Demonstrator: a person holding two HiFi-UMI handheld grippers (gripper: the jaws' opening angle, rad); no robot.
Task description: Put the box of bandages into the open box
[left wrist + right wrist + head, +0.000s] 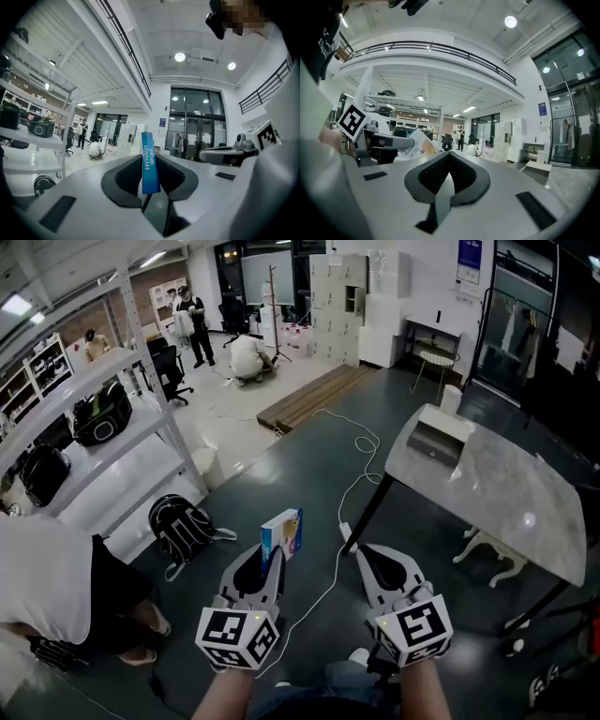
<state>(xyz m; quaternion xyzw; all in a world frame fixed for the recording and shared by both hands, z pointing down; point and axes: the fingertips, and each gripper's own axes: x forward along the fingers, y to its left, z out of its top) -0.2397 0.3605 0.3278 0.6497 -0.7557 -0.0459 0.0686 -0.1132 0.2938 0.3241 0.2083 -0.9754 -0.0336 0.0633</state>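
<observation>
The box of bandages (282, 533), blue and white, stands upright between the jaws of my left gripper (266, 562), which is shut on its lower end. In the left gripper view the box's blue edge (150, 163) rises between the dark pads. My right gripper (368, 552) hangs beside it, a little to the right, shut with nothing in it; its pads meet in the right gripper view (450, 157). That view also shows the box (414, 147) at the left. The open box (434, 441) sits on the far left corner of the marble table (506, 502), well ahead of both grippers.
Both grippers hang over the dark floor. A white shelf rack (112, 432) with bags stands at the left, with a black backpack (183, 526) at its foot. A person in a white shirt (42, 577) crouches at the near left. A white cable (349, 488) runs across the floor.
</observation>
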